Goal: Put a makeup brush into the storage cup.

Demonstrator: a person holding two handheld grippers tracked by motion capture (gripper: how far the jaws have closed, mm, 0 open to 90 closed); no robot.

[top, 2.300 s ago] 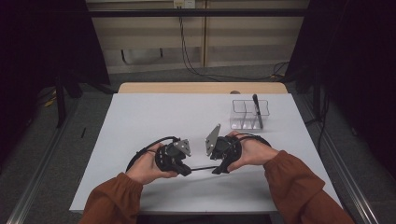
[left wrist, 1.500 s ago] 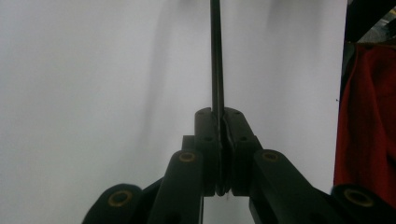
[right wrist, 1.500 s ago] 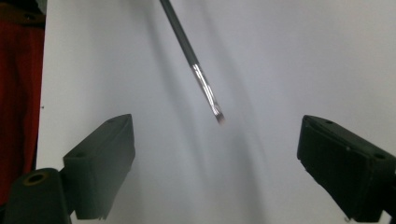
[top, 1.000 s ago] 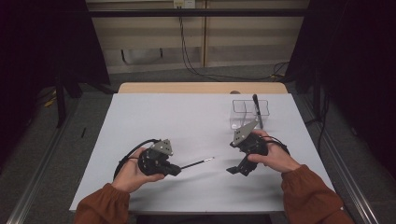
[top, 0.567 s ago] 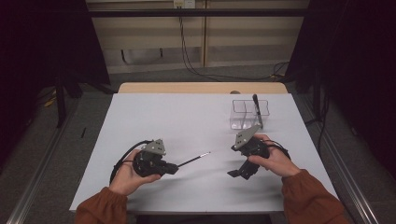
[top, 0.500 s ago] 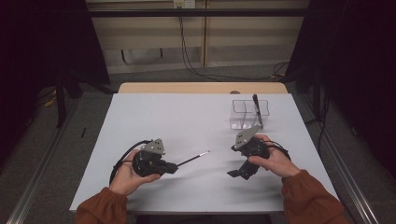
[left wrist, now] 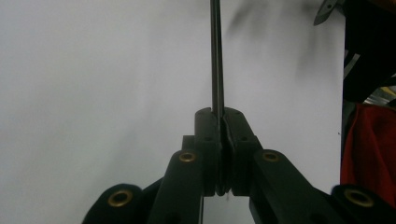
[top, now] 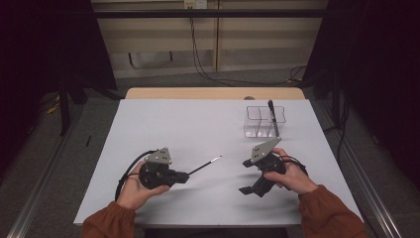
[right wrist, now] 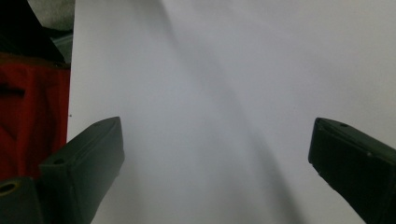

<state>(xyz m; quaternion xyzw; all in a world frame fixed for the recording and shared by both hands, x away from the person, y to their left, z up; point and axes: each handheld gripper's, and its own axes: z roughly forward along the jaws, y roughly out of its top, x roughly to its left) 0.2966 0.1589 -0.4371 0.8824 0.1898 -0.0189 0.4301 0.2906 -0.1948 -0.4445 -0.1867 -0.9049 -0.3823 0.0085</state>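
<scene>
Since half a second ago nothing has shifted: the left gripper (top: 184,176) stays clamped on a thin dark pen (top: 204,165), which juts from its pads toward the right and far side. Bare white table (top: 198,124) lies around both hands. At the right, the right gripper (top: 246,176) gapes wide, empty, well apart from the pen's tip.
</scene>
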